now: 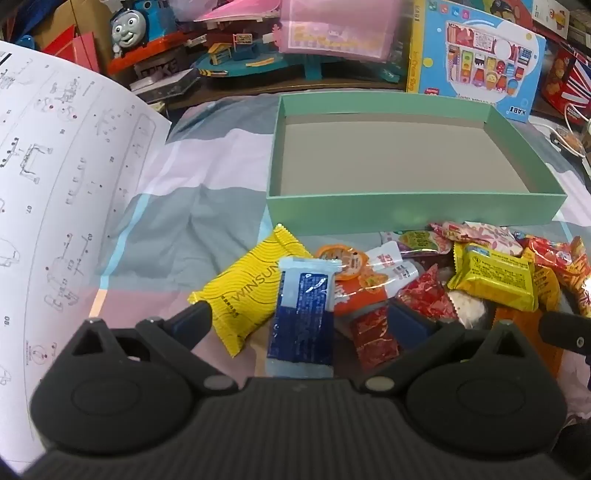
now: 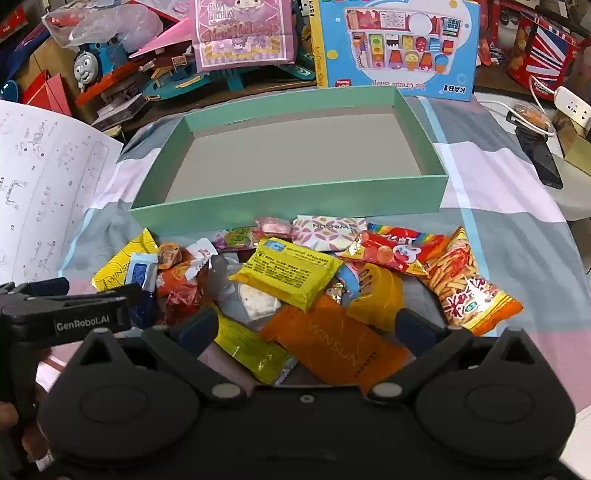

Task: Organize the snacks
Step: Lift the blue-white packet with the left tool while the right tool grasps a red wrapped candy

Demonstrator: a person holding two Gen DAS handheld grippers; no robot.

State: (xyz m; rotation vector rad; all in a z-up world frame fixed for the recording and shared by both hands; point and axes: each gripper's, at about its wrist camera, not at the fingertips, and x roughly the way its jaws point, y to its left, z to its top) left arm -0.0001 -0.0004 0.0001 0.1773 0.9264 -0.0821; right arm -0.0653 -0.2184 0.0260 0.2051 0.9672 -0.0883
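A shallow green box point(image 1: 413, 209) point(image 2: 288, 206) lies open and empty on the bed. In front of it is a pile of snack packets. In the left wrist view my left gripper point(image 1: 301, 314) is open over a blue packet point(image 1: 303, 314), with a yellow Winsun packet point(image 1: 240, 291) and a red packet point(image 1: 375, 338) beside it. In the right wrist view my right gripper point(image 2: 304, 325) is open over an orange Winsun packet point(image 2: 332, 343), next to a yellow packet point(image 2: 291, 275) and an orange chips bag point(image 2: 469, 284). The left gripper also shows in the right wrist view at the left edge point(image 2: 74, 306).
An open instruction booklet point(image 1: 62, 206) lies on the left. Toys stand behind the box: a Thomas train point(image 1: 136, 26), a pink bag point(image 2: 243, 33) and a blue toy box point(image 2: 399, 44). A power strip and cables point(image 2: 543, 110) lie at the right.
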